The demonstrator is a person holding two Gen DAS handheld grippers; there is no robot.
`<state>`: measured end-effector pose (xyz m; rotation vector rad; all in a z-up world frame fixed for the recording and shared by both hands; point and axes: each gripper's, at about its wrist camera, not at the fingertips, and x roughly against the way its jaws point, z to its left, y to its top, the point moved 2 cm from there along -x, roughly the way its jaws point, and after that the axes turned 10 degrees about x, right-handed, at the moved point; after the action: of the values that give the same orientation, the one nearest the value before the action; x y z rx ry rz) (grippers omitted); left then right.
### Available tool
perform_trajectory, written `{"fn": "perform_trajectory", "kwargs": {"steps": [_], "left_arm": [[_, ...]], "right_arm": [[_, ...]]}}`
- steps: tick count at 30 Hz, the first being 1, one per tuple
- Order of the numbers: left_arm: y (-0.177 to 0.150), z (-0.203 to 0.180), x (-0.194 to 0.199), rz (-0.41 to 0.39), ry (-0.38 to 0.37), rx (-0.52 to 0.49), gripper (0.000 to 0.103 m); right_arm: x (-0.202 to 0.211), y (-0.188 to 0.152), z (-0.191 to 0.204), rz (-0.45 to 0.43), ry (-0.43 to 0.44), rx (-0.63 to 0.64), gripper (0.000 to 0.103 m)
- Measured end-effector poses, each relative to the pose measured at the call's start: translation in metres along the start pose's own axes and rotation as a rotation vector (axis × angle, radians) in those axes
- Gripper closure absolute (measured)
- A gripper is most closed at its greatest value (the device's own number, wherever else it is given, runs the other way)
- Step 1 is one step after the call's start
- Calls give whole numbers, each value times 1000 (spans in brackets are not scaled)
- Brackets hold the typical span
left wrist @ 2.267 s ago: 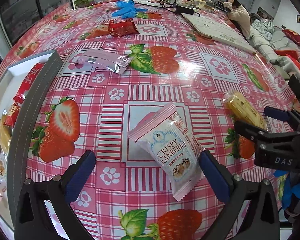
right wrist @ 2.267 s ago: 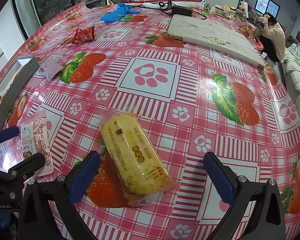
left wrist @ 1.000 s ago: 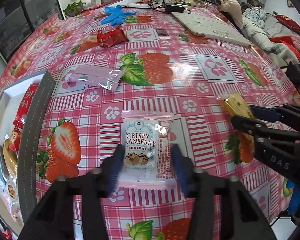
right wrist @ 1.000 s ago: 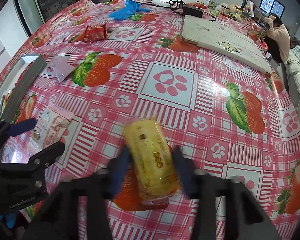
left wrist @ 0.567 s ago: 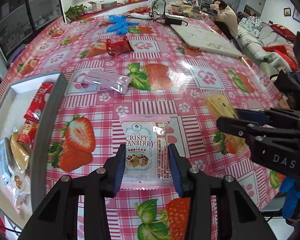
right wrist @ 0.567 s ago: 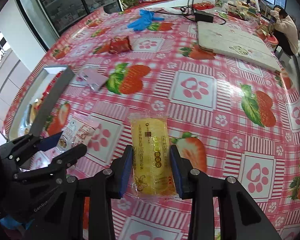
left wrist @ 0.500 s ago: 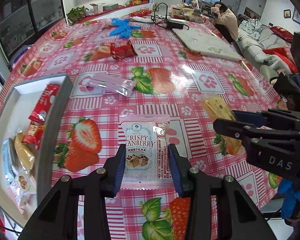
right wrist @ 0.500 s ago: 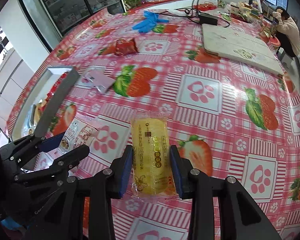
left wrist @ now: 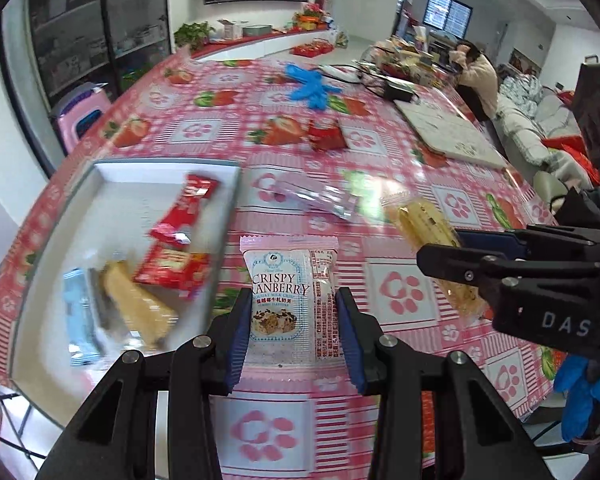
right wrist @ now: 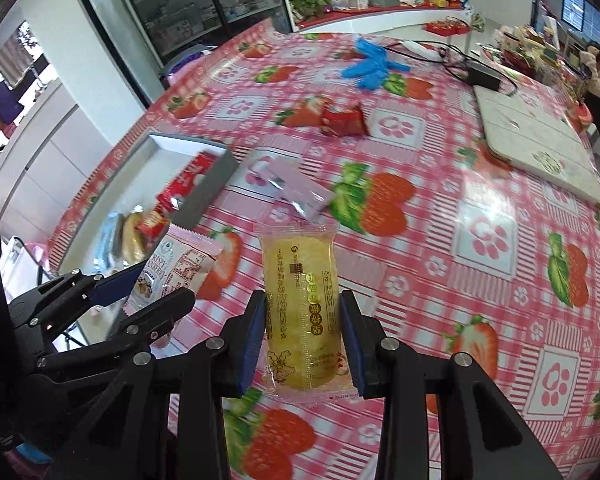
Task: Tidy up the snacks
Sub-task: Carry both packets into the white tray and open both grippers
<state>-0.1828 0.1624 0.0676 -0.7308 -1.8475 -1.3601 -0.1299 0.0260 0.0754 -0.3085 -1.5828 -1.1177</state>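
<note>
While each claw (left wrist: 292, 334) (right wrist: 302, 342) grips one snack, two lie loose.

Bright indoor light, glare on tablecloth (left wrist: 380, 196), motion-blurred tray (left wrist: 52, 264), fisheye-bent edges

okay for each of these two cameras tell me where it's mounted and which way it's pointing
Left wrist: sits on the left gripper, looking along its fingers at the Crispy Cranberry packet it grips, the tray beyond; the right gripper shows at right.
Right wrist: sits on the right gripper, facing the yellow cake packet it grips; the left gripper shows at left.
Shared: both packets, tray, pink wrapper.
</note>
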Motion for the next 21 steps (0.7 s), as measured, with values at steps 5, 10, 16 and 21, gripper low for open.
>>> {"fn": "perform_trajectory", "kwargs": {"steps": [5,10,16,21], "left_arm": [[11,57,11,-18,79,80,58],[12,110,6,-1,153,153,58],[3,145,-9,44,185,219,57],[-2,162,-14,54,177,271,23]], "right_arm": [[-12,32,44,-6,78,56,65],[-45,63,94,22,143,124,65],[-87,86,136,87,160,190,65],[-112,90,151,156,150,228,61]]}}
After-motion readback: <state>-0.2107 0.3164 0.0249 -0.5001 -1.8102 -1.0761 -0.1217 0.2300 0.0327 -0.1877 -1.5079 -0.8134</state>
